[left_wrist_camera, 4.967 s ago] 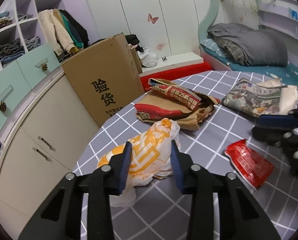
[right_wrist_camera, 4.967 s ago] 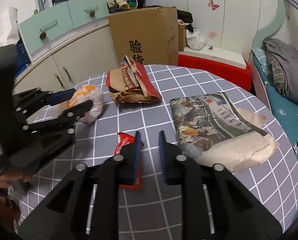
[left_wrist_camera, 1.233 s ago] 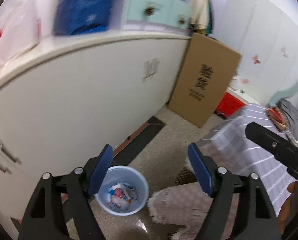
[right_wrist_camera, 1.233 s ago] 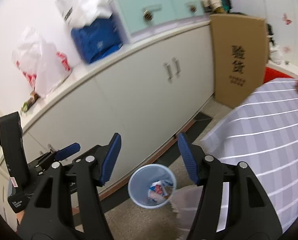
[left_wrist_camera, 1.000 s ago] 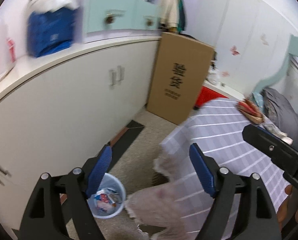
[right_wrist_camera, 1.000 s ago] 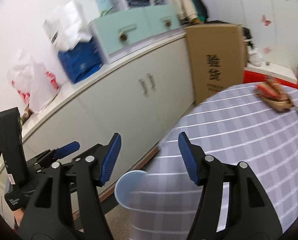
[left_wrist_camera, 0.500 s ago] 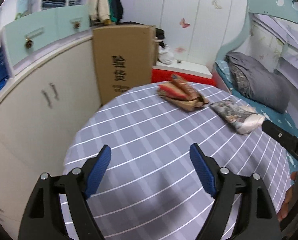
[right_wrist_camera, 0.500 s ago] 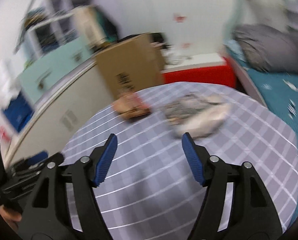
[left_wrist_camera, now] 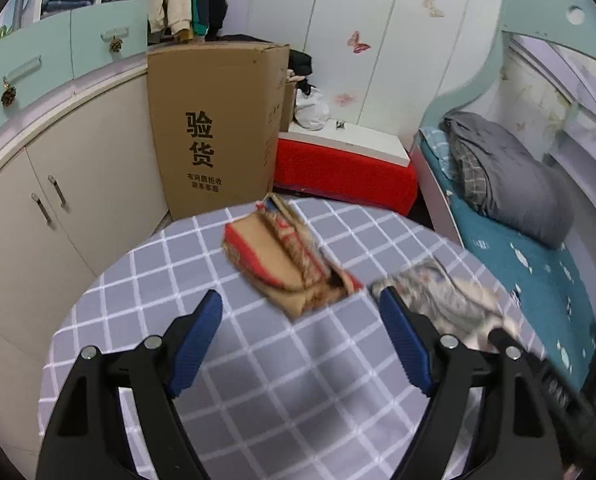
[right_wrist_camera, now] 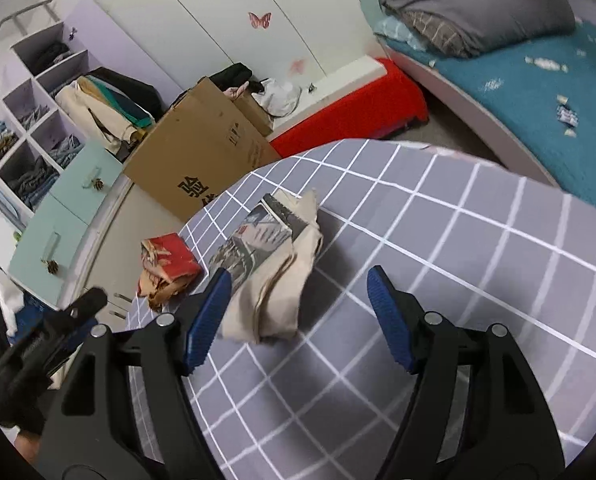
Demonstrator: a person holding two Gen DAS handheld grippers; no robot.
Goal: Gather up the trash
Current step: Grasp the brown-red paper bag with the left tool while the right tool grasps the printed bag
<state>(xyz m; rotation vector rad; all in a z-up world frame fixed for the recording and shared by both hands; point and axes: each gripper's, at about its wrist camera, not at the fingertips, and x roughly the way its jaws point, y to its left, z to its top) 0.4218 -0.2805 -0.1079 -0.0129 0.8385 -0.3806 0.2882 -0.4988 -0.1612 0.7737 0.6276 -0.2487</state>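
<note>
A crumpled brown and red paper bag [left_wrist_camera: 286, 260] lies on the round table with the grey checked cloth [left_wrist_camera: 170, 264]. A folded newspaper bundle [left_wrist_camera: 437, 300] lies to its right. My left gripper [left_wrist_camera: 299, 308] hovers open and empty just in front of the bag. In the right wrist view the newspaper bundle [right_wrist_camera: 274, 256] lies by my right gripper's left finger, mostly beyond the tips. My right gripper [right_wrist_camera: 298, 280] is open and holds nothing. The paper bag [right_wrist_camera: 166, 264] sits further left, near the table's edge [right_wrist_camera: 497, 240]. The left gripper [right_wrist_camera: 58, 332] shows blurred at lower left.
A tall cardboard box [left_wrist_camera: 214, 128] stands on the floor behind the table, against cream cabinets [left_wrist_camera: 58, 184]. A red and white bench [left_wrist_camera: 345, 168] is beyond it. A bed with a grey blanket [left_wrist_camera: 509, 184] runs along the right.
Both views have swung from the blue bin on the floor by the cabinets up to the table. The orange bag and red wrapper gripped five seconds ago are gone from the table. Both grippers stand wide.
</note>
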